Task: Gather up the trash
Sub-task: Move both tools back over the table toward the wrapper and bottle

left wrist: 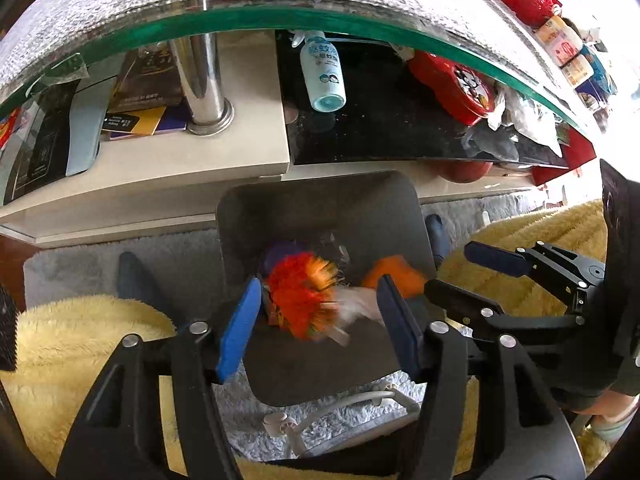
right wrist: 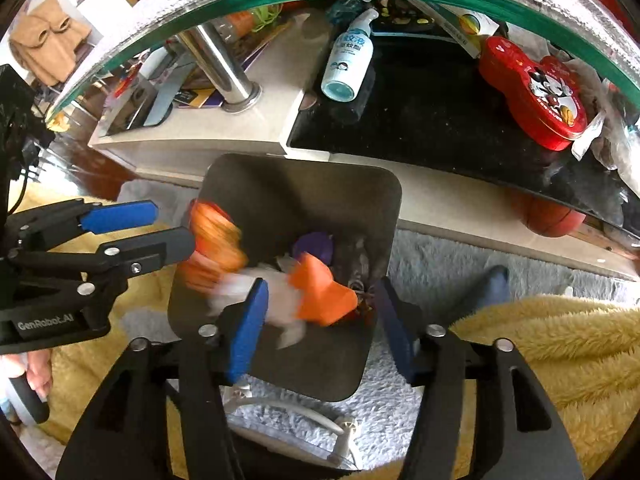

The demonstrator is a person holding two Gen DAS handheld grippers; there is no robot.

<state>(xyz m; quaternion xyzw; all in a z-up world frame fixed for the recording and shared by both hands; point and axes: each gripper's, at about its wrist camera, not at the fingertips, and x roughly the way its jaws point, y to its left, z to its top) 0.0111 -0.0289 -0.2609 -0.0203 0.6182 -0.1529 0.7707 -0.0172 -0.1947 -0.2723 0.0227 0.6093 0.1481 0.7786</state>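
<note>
Directly below both grippers, two pieces of trash were dropping into a dark grey, square plastic bin with rounded corners (left wrist: 312, 204). Under the left gripper (left wrist: 318, 322) a crumpled red-and-orange wrapper (left wrist: 298, 290), smeared by motion blur, sat between the blue pads without touching either, with a whitish scrap of paper or film trailing beside it. Its jaws stood about half open, gripping nothing. Under the right gripper (right wrist: 320, 320) a bright orange wrapper with a pale translucent tail (right wrist: 320, 292) was likewise blurred and free of the pads; that gripper too stood roughly half open and held nothing.

Both tools pointed steeply down over the bin mouth, side by side, presumably so that released pieces would fall inside rather than onto the rug. Deeper in the bin lay a purple item (right wrist: 314, 244) and some clear crinkled film, too dim to identify further.

Around the bin, beneath the tools, spread a shaggy grey rug (right wrist: 432, 264), crossed by a white cable. Fluffy yellow fabric (left wrist: 72, 340) flanked each gripper, apparently over the person's knees. Beyond the bin stood a low coffee table with a green-edged glass top (left wrist: 256, 20), its lower shelf holding a white spray bottle (left wrist: 323, 74) and a red cartoon-printed tin (right wrist: 536, 96).
</note>
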